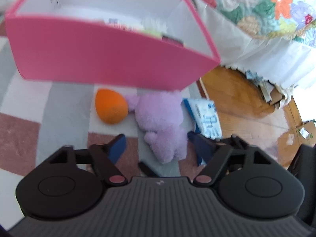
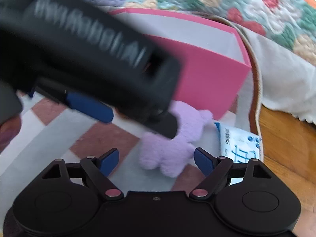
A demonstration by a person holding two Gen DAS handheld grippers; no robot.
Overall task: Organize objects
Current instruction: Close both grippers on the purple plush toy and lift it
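Note:
A purple plush toy (image 1: 161,126) lies on the checkered rug in front of a pink open box (image 1: 110,59). An orange egg-shaped sponge (image 1: 110,106) lies just left of the plush. A blue-and-white tissue packet (image 1: 207,116) lies right of it. My left gripper (image 1: 158,144) is open above the plush, fingers on either side of it. In the right wrist view the plush (image 2: 169,150) lies between the fingers of my open right gripper (image 2: 157,158). The left gripper's body (image 2: 85,59) crosses that view, blurred, over the pink box (image 2: 209,83). The packet (image 2: 239,144) is at the right.
The box holds several items (image 1: 138,27), too blurred to name. A bed with a floral quilt (image 1: 266,9) and white skirt stands at the right. Wooden floor (image 1: 237,102) lies beyond the rug edge, with cardboard (image 1: 296,136) on it.

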